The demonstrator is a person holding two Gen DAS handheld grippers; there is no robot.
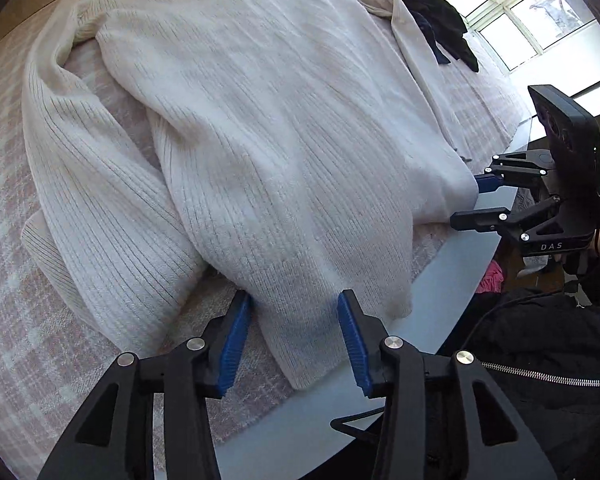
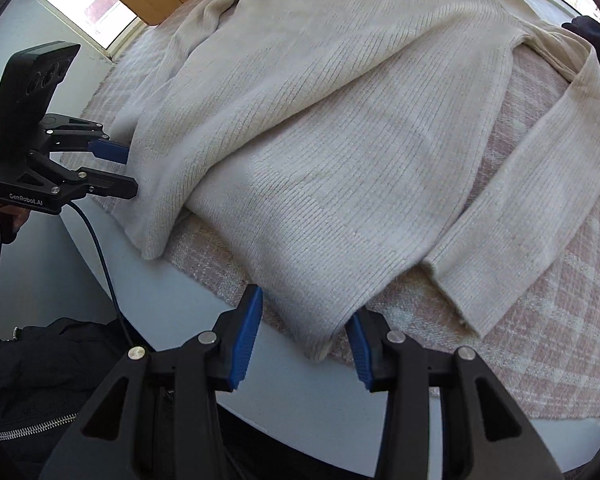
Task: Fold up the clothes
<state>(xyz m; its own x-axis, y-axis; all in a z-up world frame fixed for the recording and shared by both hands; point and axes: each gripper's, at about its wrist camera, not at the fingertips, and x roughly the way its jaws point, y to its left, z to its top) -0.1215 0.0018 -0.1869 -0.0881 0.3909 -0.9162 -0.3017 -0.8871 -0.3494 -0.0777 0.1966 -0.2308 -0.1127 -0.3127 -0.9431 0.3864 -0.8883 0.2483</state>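
Observation:
A cream ribbed sweater (image 1: 260, 120) lies spread on a pink-and-white checked cloth (image 1: 28, 320), with both sleeves out to the sides. My left gripper (image 1: 294, 340) is open, its blue pads either side of the sweater's near left hem corner. My right gripper (image 2: 304, 340) is open, its pads either side of the near right hem corner (image 2: 316, 332). The right gripper also shows in the left wrist view (image 1: 476, 200), and the left gripper shows in the right wrist view (image 2: 128, 168), each at the hem.
The cloth covers a round grey table (image 2: 300, 412) whose edge runs just under both grippers. Dark clothes (image 1: 428, 8) lie at the table's far side near a window. The person's black zipped jacket (image 1: 540, 380) is close behind the grippers.

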